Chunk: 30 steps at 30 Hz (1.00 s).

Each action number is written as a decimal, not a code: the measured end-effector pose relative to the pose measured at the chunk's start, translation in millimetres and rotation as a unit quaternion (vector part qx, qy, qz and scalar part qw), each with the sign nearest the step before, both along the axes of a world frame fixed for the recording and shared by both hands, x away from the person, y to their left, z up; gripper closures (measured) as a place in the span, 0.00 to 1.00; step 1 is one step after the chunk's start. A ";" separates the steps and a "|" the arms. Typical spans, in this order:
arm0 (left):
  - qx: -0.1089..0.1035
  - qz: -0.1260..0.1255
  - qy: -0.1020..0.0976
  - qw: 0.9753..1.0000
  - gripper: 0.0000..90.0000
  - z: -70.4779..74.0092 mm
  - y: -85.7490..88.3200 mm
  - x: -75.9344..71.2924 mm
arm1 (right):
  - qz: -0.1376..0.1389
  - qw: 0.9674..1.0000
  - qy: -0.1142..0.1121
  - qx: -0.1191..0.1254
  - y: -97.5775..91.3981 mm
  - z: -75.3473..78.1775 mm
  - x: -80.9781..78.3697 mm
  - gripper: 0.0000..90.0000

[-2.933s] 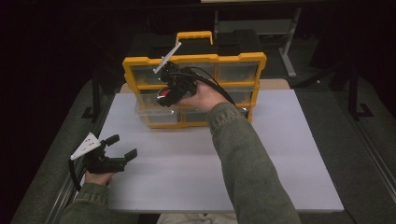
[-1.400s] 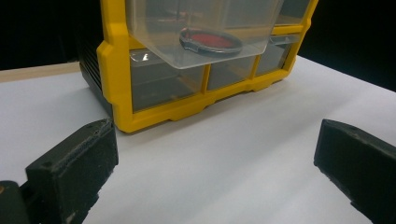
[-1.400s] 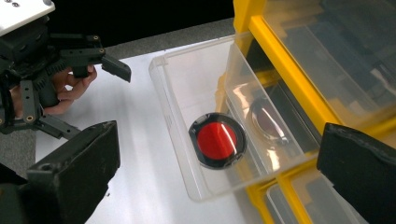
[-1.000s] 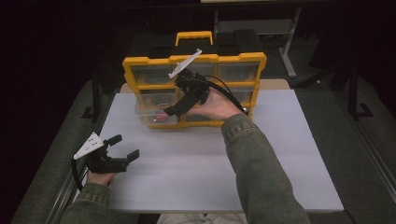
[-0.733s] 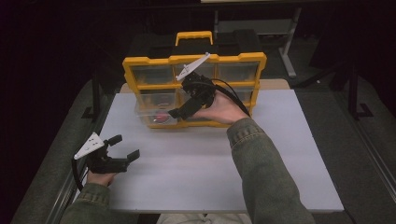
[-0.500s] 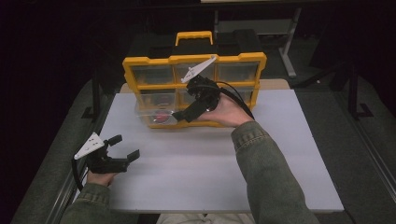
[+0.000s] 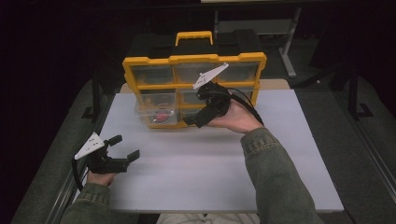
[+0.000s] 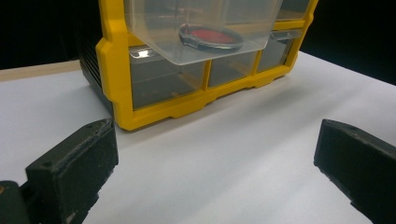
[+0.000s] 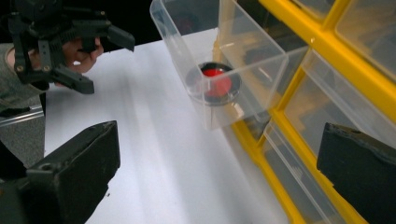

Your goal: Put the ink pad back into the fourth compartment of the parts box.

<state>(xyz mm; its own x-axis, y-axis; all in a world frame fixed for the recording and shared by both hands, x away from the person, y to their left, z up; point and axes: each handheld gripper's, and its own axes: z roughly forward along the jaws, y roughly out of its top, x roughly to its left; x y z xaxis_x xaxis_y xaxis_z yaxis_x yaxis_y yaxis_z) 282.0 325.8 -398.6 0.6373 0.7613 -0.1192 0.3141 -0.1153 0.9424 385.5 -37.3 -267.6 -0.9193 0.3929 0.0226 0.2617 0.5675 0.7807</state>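
The right gripper (image 7: 194, 120), jaws wide and empty, hangs beside the pulled-out clear drawer (image 9: 219, 70) holding a red disc (image 9: 215, 83); a careless nudge could tip that drawer from the yellow organizer (image 7: 194, 88).

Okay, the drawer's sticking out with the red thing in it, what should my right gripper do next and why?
Probably swing the right gripper to the front of the drawer and push it shut. The drawer juts out of the yellow organizer, the red disc already lies inside it, and the right gripper is open and empty just beside it. The left gripper rests farther off.
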 end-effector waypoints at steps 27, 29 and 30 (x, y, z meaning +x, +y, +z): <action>0.007 -0.002 0.001 1.000 0.00 -0.7 -1.4 -1.3 | -0.043 0.998 -0.006 0.036 -52.9 -39.8 -21.3 0.00; 0.007 -0.002 0.001 1.000 0.00 -0.7 -1.8 -1.4 | -0.048 0.998 -0.004 0.039 -57.2 -43.1 -23.2 0.00; 0.008 -0.002 0.001 1.000 0.00 -0.7 -1.9 -1.5 | -0.050 0.998 -0.005 0.039 -59.5 -44.9 -23.8 0.00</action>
